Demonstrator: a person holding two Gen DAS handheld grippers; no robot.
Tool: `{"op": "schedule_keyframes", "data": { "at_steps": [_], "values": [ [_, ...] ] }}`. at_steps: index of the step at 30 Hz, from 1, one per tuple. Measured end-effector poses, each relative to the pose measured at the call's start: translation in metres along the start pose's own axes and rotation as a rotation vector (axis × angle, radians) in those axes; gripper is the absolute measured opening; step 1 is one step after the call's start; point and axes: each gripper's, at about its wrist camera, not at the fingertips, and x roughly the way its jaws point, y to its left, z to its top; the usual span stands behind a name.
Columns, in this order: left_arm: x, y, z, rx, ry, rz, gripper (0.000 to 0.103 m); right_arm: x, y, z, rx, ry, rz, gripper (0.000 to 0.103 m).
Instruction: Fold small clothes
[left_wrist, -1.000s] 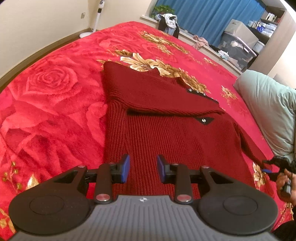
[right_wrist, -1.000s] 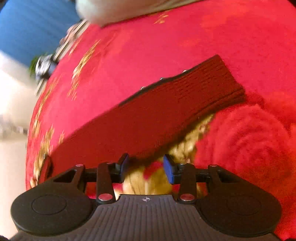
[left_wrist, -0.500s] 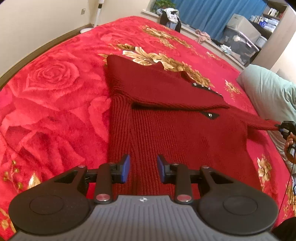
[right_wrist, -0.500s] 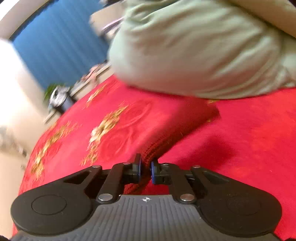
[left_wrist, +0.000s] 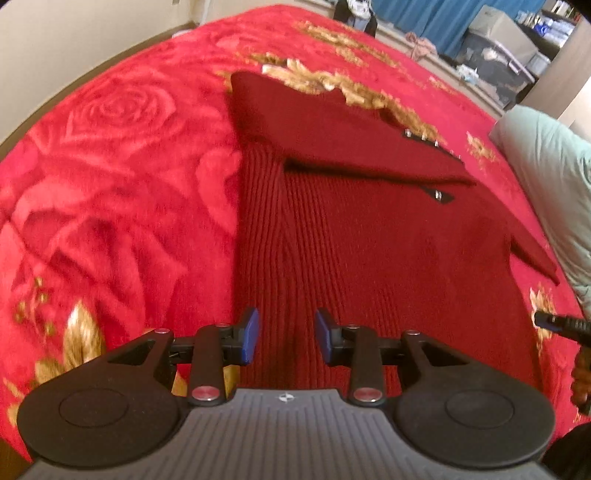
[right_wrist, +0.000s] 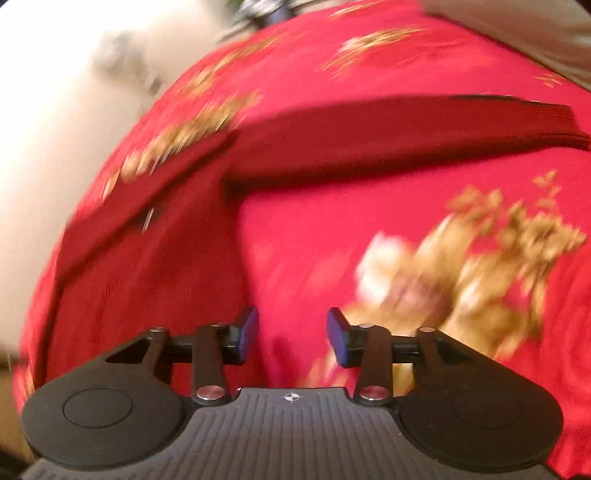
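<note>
Dark red ribbed knit sweater (left_wrist: 369, 236) lying flat on the red rose-patterned bedspread (left_wrist: 110, 177), one sleeve (left_wrist: 351, 147) already folded across the chest, the other sleeve (right_wrist: 388, 129) stretched out sideways toward the pale green pillow (left_wrist: 546, 177). The left gripper (left_wrist: 286, 334) hovers over the hem, which runs beneath and just ahead of its blue pads; its jaws have just been opening slightly and stand apart with nothing between them. The right gripper (right_wrist: 291, 334) is over bare bedspread, the outstretched sleeve well ahead of its fingertips and the body edge off to their left; its jaws have just been opening and hold nothing. The view from this gripper is motion-blurred. Judged from the thick ribbing, the garment is soft, limp and moderately heavy for its size, likely to drape and sag rather than hold shape, with enough surface grip not to slip between pads. Suitable holds appear to be the cuff end of the free sleeve and the two hem corners, pinched through the full thickness.
</note>
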Motion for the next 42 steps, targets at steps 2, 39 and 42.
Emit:
{"op": "schedule_keyframes", "data": {
  "at_steps": [2,39,42],
  "values": [
    [0.004,-0.001,-0.008,0.010,0.031,0.014,0.044,0.000,0.017,-0.019,-0.067,0.035,-0.020,0.045],
    [0.001,-0.015,-0.074,0.217,0.114,0.087,0.017,-0.028,0.017,-0.057,-0.280,0.069,-0.072,0.012],
    [-0.022,-0.021,-0.078,0.212,0.012,-0.014,0.015,-0.055,0.002,-0.043,-0.166,0.007,-0.023,0.007]
  ]
}}
